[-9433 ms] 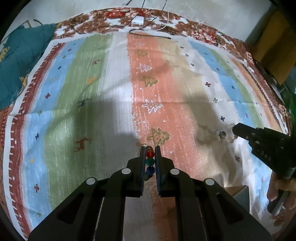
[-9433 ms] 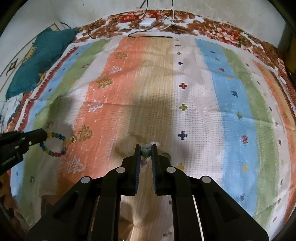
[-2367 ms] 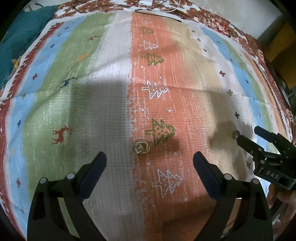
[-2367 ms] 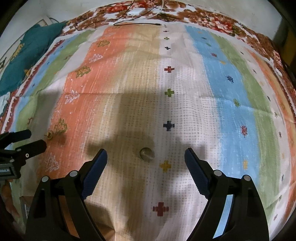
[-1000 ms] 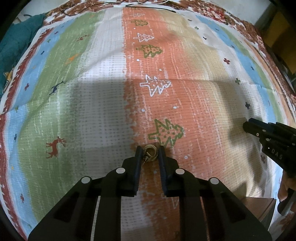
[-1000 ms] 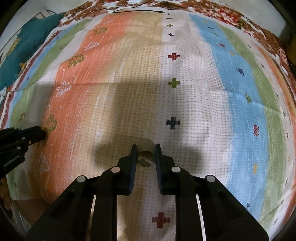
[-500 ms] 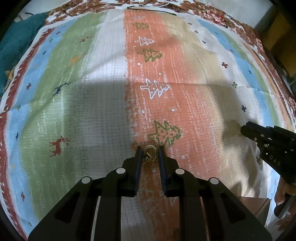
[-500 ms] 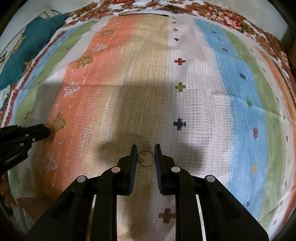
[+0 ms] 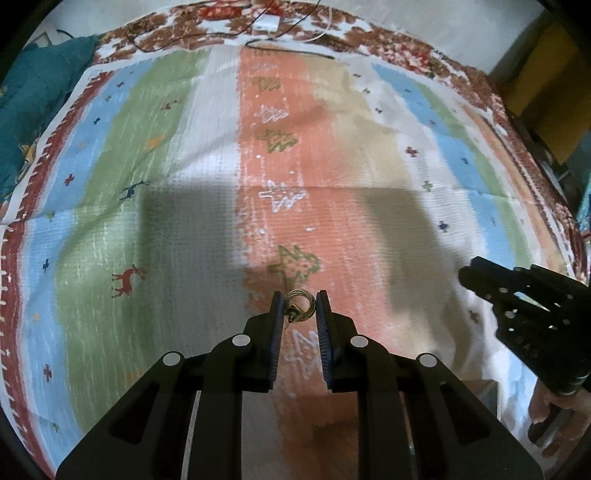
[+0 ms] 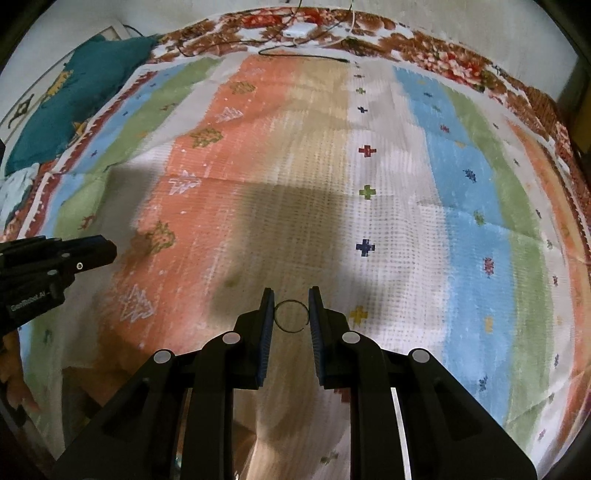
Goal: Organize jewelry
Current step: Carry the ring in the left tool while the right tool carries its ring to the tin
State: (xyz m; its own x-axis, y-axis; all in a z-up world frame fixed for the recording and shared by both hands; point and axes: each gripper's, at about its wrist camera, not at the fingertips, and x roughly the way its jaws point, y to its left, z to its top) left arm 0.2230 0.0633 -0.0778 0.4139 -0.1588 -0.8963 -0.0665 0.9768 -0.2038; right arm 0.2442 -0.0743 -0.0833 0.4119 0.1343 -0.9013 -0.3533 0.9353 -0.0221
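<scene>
My left gripper (image 9: pixel 299 308) is shut on a small gold ring (image 9: pixel 301 310) with a coiled band, held above the striped cloth (image 9: pixel 184 221). My right gripper (image 10: pixel 291 312) is shut on a thin wire hoop ring (image 10: pixel 291 316), held above the cloth (image 10: pixel 406 221). The right gripper also shows at the right edge of the left wrist view (image 9: pixel 517 306). The left gripper shows at the left edge of the right wrist view (image 10: pixel 55 264).
The striped cloth with tree and cross motifs covers a bed with a floral cover (image 9: pixel 406 55). A white charger and cables (image 9: pixel 267 24) lie at the far edge. A teal cushion (image 9: pixel 33 99) sits far left. A wooden edge (image 10: pixel 92 398) shows below the cloth.
Both grippers have lifted up and back from the cloth with their rings held between the fingers. The cloth looks farther away now.
</scene>
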